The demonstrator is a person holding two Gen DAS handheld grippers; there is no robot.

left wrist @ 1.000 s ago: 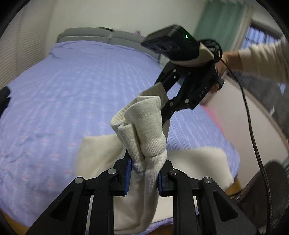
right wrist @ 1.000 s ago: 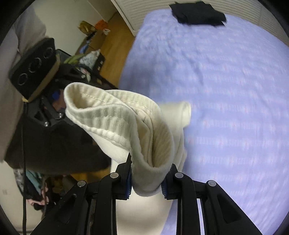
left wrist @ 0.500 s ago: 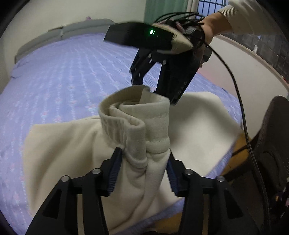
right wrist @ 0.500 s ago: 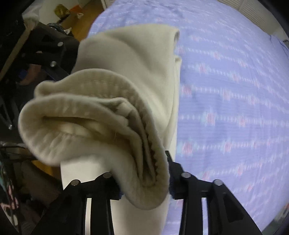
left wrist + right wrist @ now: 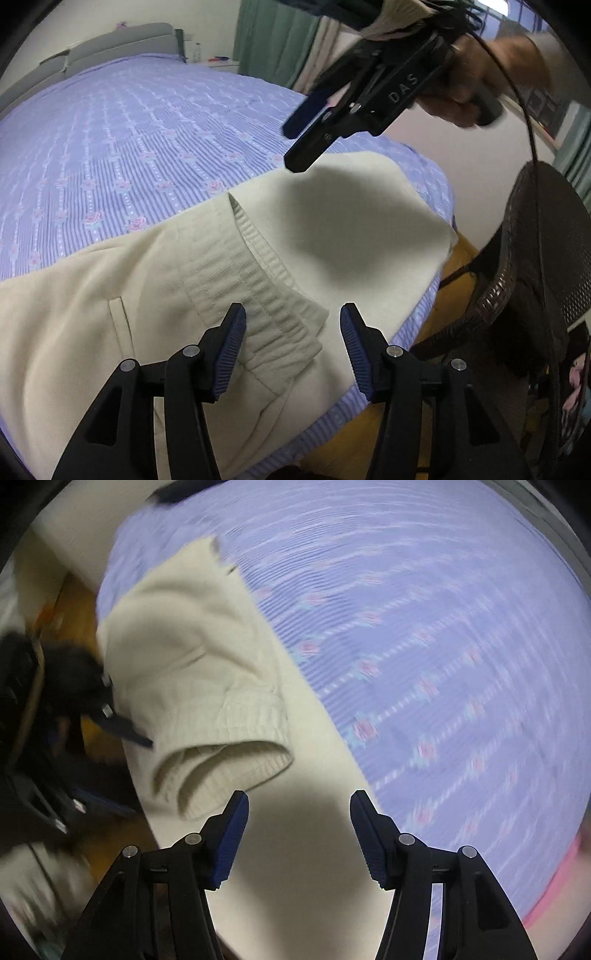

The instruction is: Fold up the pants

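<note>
Both your tongs are opening, with the cream pants lying folded at the bed's near corner.

Left wrist view: your left gripper (image 5: 291,332) spreads its ribbed blue pads above the gathered elastic waistband (image 5: 255,291), gripping nothing. The soft cream pants (image 5: 122,306) reach the striped lilac bedsheet (image 5: 122,133) edge at 5 o'clock; open sheet runs toward 11. Your right gripper (image 5: 295,147) hangs at 1 o'clock, and a woven dark chair (image 5: 535,251) stands at 3.
Right wrist view, blurred: your right gripper (image 5: 299,819) spreads over flat cream cloth, nothing pinched. A ribbed cuff (image 5: 225,760) curls at 10 o'clock; bare sheet fills 1 to 4.
</note>
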